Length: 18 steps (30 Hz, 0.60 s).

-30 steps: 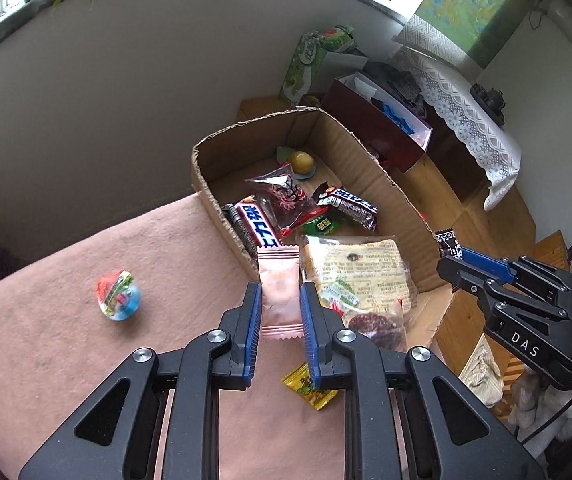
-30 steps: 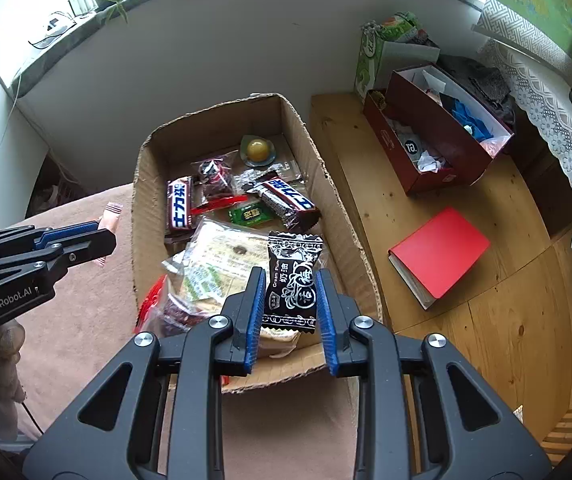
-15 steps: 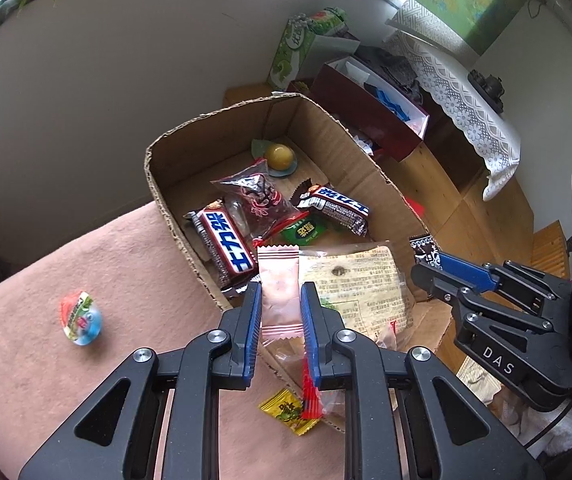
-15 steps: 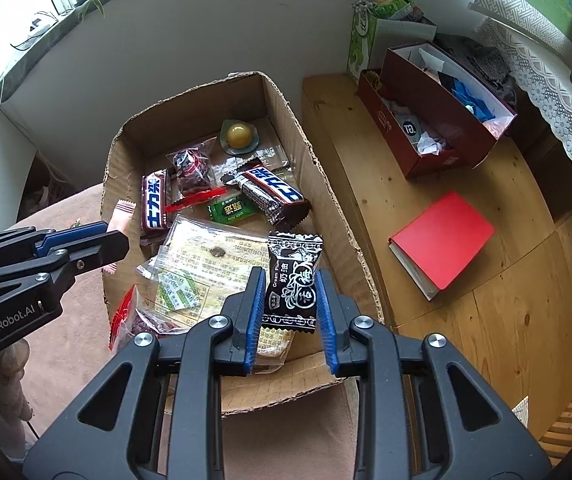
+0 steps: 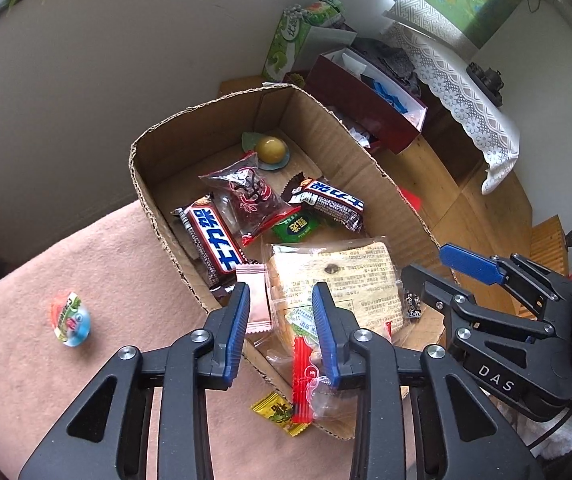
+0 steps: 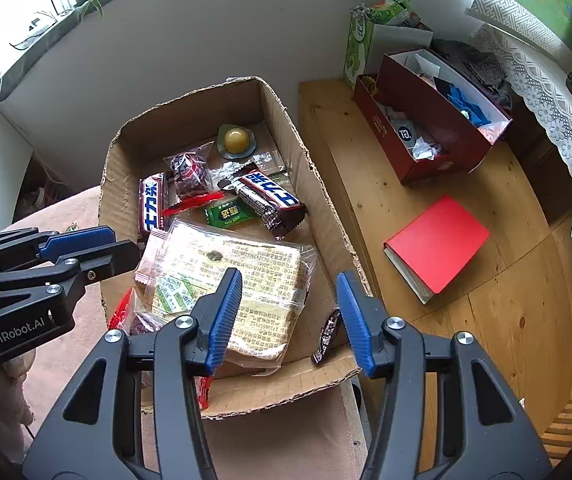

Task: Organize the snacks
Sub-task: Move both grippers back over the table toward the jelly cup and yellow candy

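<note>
Step in hand: dropping snacks into the cardboard box (image 6: pixel 306 152), both grippers releasing at once.

Left gripper (image 5: pixel 279 316), lower centre of its own view: jaws opening, gap modest. The pink wrapper (image 5: pixel 254 300) sits between them, close against the left pad; whether that pad touches it I cannot tell, and the right pad is clear of it. It hangs over the box's near left corner, beside the big cracker pack (image 5: pixel 338 280).

Right gripper (image 6: pixel 289 312), lower centre of its own view: jaws opening, wide apart, nothing pressed. The black packet (image 6: pixel 328 336) is edge-on just inside the right pad, apparently falling or lodged against the box's near wall.

Box contents, mid-frame: two chocolate bars (image 6: pixel 269 196), a dark red bag (image 6: pixel 190 172), a green sachet (image 6: pixel 229 214), a yellow jelly cup (image 6: pixel 237 140) at the far end.

Not yet in the box, left view: a round jelly cup (image 5: pixel 70 318) on the pink cloth (image 5: pixel 45 380) at middle left, a yellow sachet (image 5: pixel 279 412) at lower centre, just outside the box's near wall.

Judgement: most of the job looks done. Next move probably calls for lifting both grippers clear once the wrappers drop, then the left reaching out for the jelly cup. The flat sachet will need a low pinch against soft cloth.
</note>
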### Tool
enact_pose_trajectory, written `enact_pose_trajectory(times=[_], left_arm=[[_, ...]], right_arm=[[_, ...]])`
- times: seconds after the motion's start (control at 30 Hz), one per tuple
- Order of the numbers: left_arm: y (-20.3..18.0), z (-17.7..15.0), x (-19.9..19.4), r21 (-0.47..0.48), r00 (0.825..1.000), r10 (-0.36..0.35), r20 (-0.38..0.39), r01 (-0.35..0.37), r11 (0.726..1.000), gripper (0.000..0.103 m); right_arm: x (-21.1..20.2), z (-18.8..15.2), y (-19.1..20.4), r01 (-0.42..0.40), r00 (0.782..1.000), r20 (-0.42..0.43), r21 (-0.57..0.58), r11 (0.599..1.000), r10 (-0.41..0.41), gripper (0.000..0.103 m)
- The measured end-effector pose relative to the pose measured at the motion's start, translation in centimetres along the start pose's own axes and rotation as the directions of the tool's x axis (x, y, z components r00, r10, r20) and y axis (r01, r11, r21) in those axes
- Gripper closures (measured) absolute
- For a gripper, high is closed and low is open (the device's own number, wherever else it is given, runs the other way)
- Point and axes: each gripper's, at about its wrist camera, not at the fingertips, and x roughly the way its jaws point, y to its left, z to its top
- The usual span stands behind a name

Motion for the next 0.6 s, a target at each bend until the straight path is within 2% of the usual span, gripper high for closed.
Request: enact_pose_trajectory(times=[0.33, 0.6], left_arm=[[0.7, -0.4, -1.8, -0.005, 0.999, 0.001, 0.038, -0.001, 1.0, 0.072], [3.5, -1.7, -4.6, -0.042, 0.996, 0.015, 0.086, -0.011, 0.999, 0.072]], right_arm=[[-2.2, -1.0, 0.2, -0.033, 0.999, 0.041, 0.037, 0.999, 0.031, 0.051], [-5.6, -5.7, -0.3, -0.107, 0.992, 0.075, 0.113, 0.988, 0.099, 0.051]])
